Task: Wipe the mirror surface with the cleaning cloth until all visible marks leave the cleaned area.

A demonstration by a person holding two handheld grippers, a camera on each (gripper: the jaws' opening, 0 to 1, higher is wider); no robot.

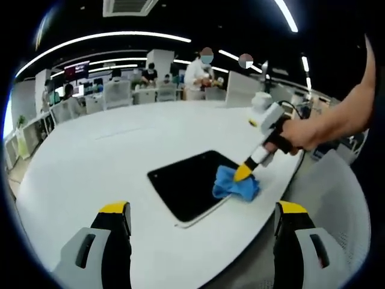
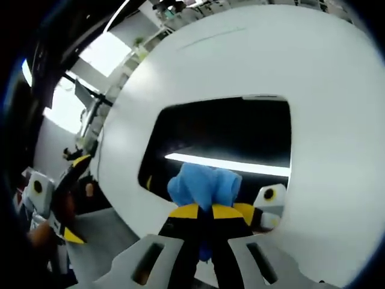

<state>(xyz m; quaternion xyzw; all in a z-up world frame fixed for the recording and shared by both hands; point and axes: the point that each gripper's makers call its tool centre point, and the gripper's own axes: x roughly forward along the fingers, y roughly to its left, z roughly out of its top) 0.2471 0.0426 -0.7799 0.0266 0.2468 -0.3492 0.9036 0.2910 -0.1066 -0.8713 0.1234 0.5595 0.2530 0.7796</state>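
The mirror [image 1: 189, 180] is a dark rounded rectangle lying flat on the white table [image 1: 108, 156]. A blue cleaning cloth [image 1: 236, 185] rests on its right end. My right gripper [image 1: 243, 173], held by a hand [image 1: 301, 133], presses its yellow tips down into the cloth. In the right gripper view the jaws of my right gripper [image 2: 206, 212] are shut on the blue cloth [image 2: 203, 185] at the near edge of the mirror [image 2: 222, 135], which reflects a bright ceiling light. My left gripper [image 1: 203, 211] hovers open just short of the mirror, holding nothing, and appears again as the left gripper [image 2: 76, 198].
The white table's curved edge [image 1: 264, 241] runs close to the mirror's near side. Behind the table stand desks, chairs and monitors [image 1: 120, 90], with several people [image 1: 198, 72] among them. Bare tabletop [image 2: 313, 72] surrounds the mirror.
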